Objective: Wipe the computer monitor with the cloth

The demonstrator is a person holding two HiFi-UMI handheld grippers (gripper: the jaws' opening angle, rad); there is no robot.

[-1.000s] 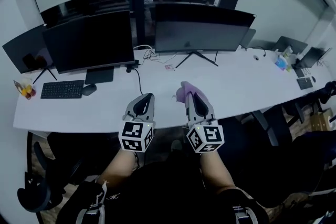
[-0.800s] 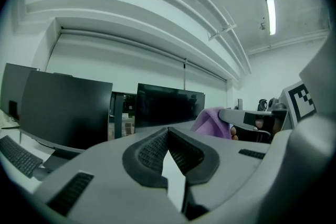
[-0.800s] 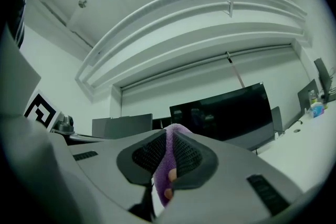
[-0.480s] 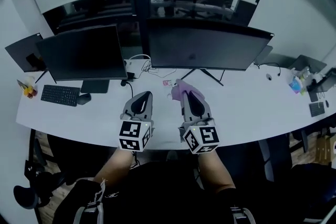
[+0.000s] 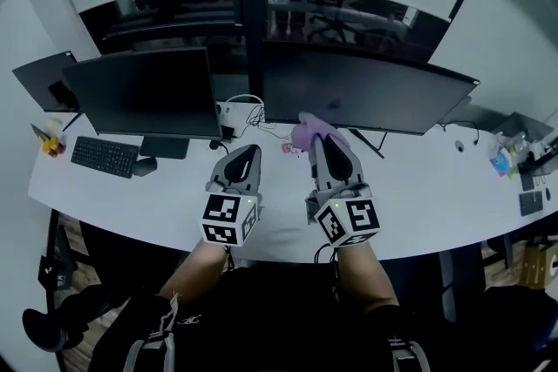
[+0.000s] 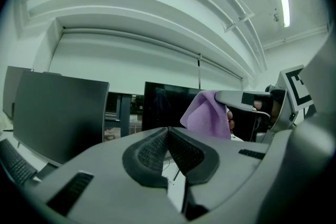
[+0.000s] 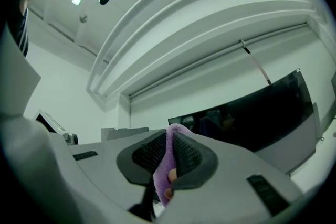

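Observation:
A purple cloth [image 5: 307, 133] is pinched in my right gripper [image 5: 323, 139], which is shut on it and held just in front of the lower left part of the wide black monitor [image 5: 366, 87]. In the right gripper view the cloth [image 7: 165, 165] runs between the shut jaws, with the dark monitor [image 7: 262, 115] beyond. My left gripper [image 5: 246, 154] is shut with nothing in it, hovering over the white desk [image 5: 418, 205] left of the right one. From the left gripper view the cloth [image 6: 207, 113] hangs off the right gripper [image 6: 247, 98].
A second black monitor [image 5: 144, 91] stands at the left, with a keyboard [image 5: 103, 156] and mouse [image 5: 144, 166] below it. Cables [image 5: 248, 113] lie between the monitor stands. A third screen [image 5: 44, 78] sits at the far left. Small items [image 5: 506, 161] rest at the desk's right end.
Both grippers have moved forward over the desk toward the wide monitor, and the right one has carried the purple cloth up close to the screen's lower edge.

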